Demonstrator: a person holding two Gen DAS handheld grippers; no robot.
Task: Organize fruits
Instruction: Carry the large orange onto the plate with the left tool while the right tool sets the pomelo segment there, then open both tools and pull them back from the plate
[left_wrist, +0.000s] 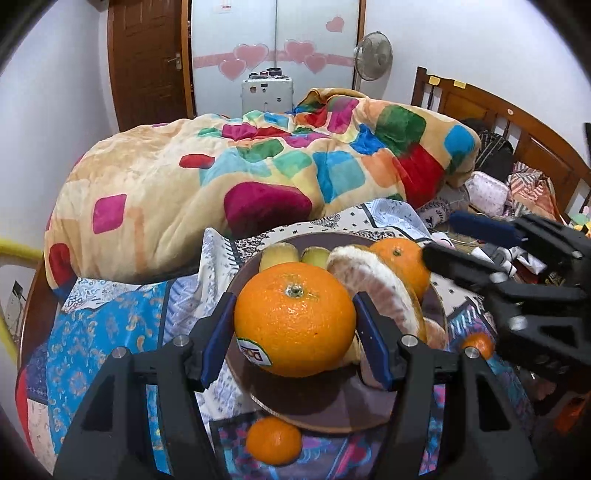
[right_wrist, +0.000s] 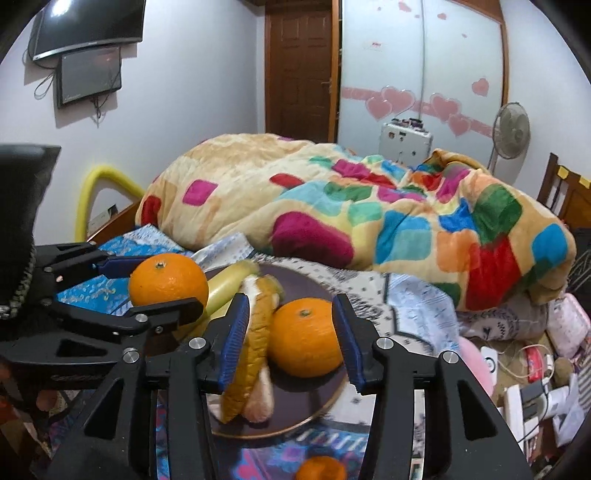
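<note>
left gripper (left_wrist: 295, 328) clamped on orange (left_wrist: 294, 319), right gripper (right_wrist: 290, 332) apart, plate (right_wrist: 314, 402) partly hidden

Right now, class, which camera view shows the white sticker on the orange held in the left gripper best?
The left wrist view: the sticker faces the camera, low on the held orange. In the right wrist view that orange shows only its stem side between the left gripper's fingers; no sticker is visible.

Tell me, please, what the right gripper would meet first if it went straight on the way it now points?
Most likely the orange lying on the dark plate, which sits between the right gripper's open fingers. The peel piece by the left pad is as close, so depth leaves some doubt.
</note>
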